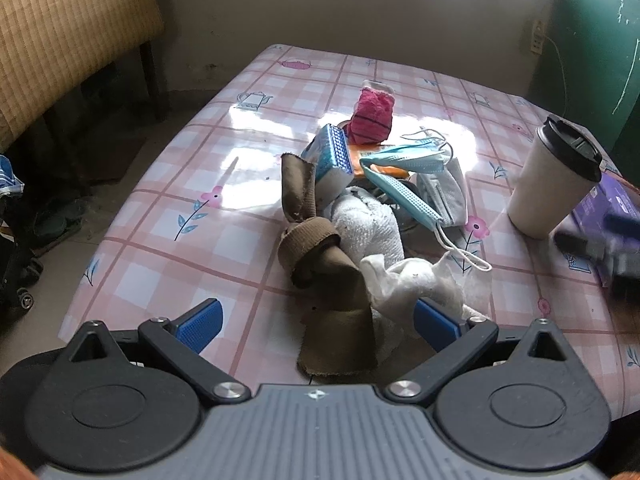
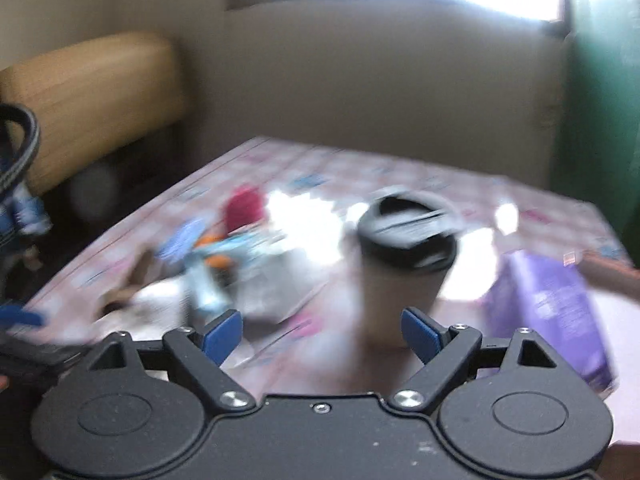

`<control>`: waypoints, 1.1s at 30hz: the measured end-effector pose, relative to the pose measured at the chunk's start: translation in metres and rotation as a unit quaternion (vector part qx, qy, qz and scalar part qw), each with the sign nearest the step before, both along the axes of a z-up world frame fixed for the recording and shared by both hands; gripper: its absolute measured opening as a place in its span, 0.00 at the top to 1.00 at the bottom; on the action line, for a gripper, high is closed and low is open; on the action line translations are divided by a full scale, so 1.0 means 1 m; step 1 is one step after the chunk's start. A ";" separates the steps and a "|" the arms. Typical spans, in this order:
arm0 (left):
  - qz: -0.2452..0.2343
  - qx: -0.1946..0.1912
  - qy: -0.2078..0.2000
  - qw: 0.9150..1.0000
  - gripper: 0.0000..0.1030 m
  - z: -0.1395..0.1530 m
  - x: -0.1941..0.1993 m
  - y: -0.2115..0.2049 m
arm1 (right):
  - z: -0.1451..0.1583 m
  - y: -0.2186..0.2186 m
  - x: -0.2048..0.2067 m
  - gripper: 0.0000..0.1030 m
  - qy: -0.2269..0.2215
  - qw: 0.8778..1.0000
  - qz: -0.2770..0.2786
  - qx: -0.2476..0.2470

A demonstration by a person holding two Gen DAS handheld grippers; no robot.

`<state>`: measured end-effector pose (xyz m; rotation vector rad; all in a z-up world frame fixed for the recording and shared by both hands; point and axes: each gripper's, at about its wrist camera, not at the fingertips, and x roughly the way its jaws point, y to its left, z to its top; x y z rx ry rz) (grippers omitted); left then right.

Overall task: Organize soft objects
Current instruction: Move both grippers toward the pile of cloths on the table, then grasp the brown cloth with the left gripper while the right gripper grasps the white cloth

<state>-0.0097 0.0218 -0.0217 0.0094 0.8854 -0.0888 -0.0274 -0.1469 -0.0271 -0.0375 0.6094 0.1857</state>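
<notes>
**Several soft things heaped mid-bench, both grippers wide and empty**

Several soft items lie in one loose heap [image 1: 360, 216] near the middle of the bench [image 1: 168, 216], which wears a glossy pink checked cover. Nearest the front edge is a brown knotted cloth [image 1: 320, 280], its lower end reaching between the left gripper's fingers. Touching its right side are a white towel [image 1: 372, 228] and a crumpled white wipe [image 1: 416, 284]. Further back, blue face masks [image 1: 412, 172] drape over a grey mask [image 1: 448, 196], with an orange item [image 1: 370, 152] partly hidden under them. A blue-and-white sponge block [image 1: 332, 156] leans beside the brown cloth's upper end, and a pink knitted piece [image 1: 372, 116] stands upright at the far end of the heap.

The left gripper [image 1: 318, 320] hovers low over the front edge, its blue fingers [image 1: 200, 324] spread well apart on either side of the brown cloth's end, clamped on nothing.

Toward the right edge stands a white paper cup [image 1: 552, 184] with a black lid, and just beyond it lies a purple box [image 1: 612, 216]. The right wrist view is badly motion-blurred; the right gripper [image 2: 322, 336] has its fingers [image 2: 222, 332] apart and empty, with the cup just ahead of them.

Past the left edge is a woven tan chair back [image 1: 68, 36]; a green board [image 1: 592, 40] stands at the far right corner.
</notes>
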 end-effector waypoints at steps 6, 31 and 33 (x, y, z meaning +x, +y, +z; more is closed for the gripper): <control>0.010 0.000 0.005 1.000 0.00 -0.002 -0.002 0.008 | -0.015 0.041 -0.013 0.02 0.024 0.998 0.050 -0.016; 0.046 -0.002 0.015 0.999 0.00 -0.010 -0.005 0.041 | -0.038 0.088 0.009 0.02 0.049 0.993 0.104 -0.003; 0.046 -0.002 0.016 0.999 0.00 -0.011 -0.005 0.041 | -0.040 0.089 0.011 0.02 0.054 0.993 0.104 0.000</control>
